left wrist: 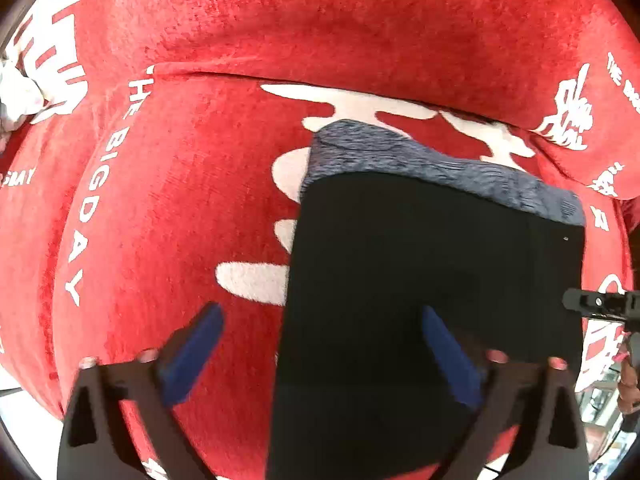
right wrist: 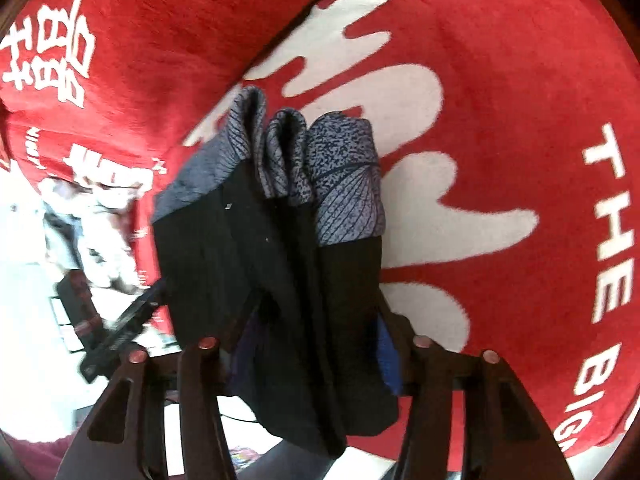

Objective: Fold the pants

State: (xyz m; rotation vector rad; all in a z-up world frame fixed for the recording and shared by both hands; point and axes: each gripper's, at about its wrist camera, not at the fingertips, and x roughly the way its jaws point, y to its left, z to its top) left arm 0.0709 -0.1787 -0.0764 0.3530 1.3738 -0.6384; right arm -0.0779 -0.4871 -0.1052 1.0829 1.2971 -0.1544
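Note:
The black pants [left wrist: 420, 280] with a grey-blue patterned hem band [left wrist: 420, 160] lie folded into a narrow stack on the red blanket [left wrist: 180, 200]. My left gripper [left wrist: 320, 320] is open; its blue pads [left wrist: 192, 352] stand wide apart, the right one over the black cloth, the left one over the blanket. In the right wrist view the pants [right wrist: 280, 280] hang bunched between the fingers of my right gripper [right wrist: 316, 344], which grips the black cloth near its lower end. The right gripper's tip [left wrist: 600, 304] shows at the left view's right edge.
The red blanket [right wrist: 500, 160] with white letters and characters covers a sofa seat and its back cushion [left wrist: 320, 20]. A white floor and clutter [right wrist: 60, 240] show past the blanket's edge at the left of the right wrist view.

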